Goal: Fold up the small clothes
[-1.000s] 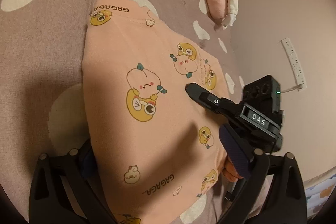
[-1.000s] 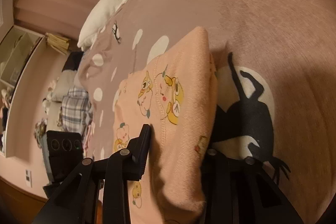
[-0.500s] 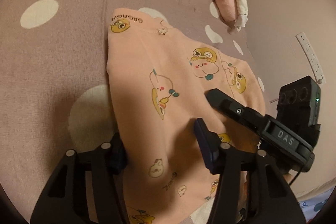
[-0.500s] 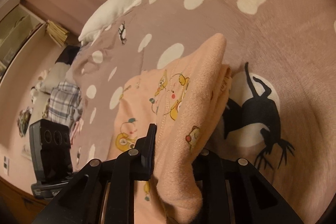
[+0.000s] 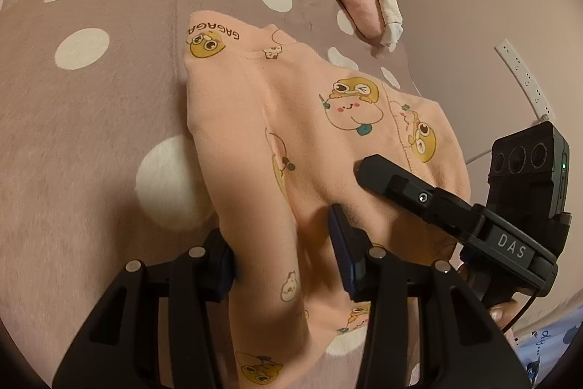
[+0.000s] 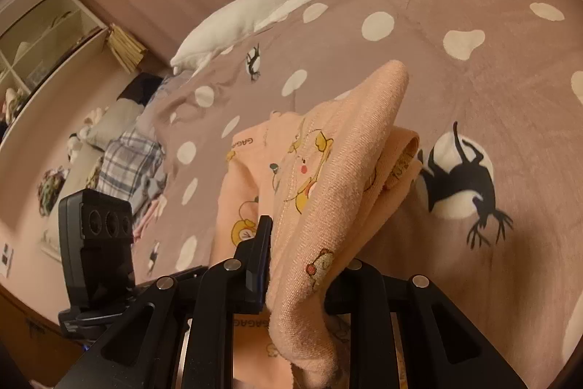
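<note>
Peach garment [image 5: 291, 119] pinched in both your grippers, left [image 5: 284, 265] jaws just closing on it, right [image 6: 302, 276] clamped; near edge raised to fold over.

Black left gripper [image 5: 284, 265], silver screws, blue pads, black right gripper [image 6: 302, 276], white "DAS" label

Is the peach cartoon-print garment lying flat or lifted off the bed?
Partly lifted: the peach garment is pinched in both grippers at its near edge, far end resting on the spotted bedspread.

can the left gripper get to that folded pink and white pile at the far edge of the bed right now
Probably not: the left gripper is shut on the peach garment, and the folded pile lies well beyond it across open bedspread.
</note>
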Available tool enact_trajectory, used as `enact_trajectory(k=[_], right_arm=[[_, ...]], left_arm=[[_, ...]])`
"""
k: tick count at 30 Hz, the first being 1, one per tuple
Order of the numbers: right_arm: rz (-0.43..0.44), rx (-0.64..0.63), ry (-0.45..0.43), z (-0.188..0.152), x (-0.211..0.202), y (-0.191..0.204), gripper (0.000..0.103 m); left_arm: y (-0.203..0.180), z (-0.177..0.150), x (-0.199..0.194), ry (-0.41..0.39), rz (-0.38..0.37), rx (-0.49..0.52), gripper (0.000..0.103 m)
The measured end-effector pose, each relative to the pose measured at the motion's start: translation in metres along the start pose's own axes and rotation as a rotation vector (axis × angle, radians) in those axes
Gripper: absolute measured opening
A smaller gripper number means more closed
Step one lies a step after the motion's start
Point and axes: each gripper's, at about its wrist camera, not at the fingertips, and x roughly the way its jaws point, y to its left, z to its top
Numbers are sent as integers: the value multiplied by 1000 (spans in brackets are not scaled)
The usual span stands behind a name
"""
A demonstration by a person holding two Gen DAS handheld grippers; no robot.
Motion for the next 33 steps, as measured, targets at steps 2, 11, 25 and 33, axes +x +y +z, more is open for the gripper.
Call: enact_trajectory(k=[2, 11, 25, 33], right_arm=[[4, 1, 1, -4, -2, 3, 23], [38, 12, 14, -24, -6, 20, 23], [92, -46, 60, -44, 14, 67, 23], [102, -93, 88, -49, 28, 91, 23]], left_arm=[[0, -2, -2, 0, 1, 0, 44], [0, -12, -11, 4, 14, -19, 44], [27, -39, -63, -54, 76, -71, 44], [41, -47, -83, -84, 91, -106, 44]])
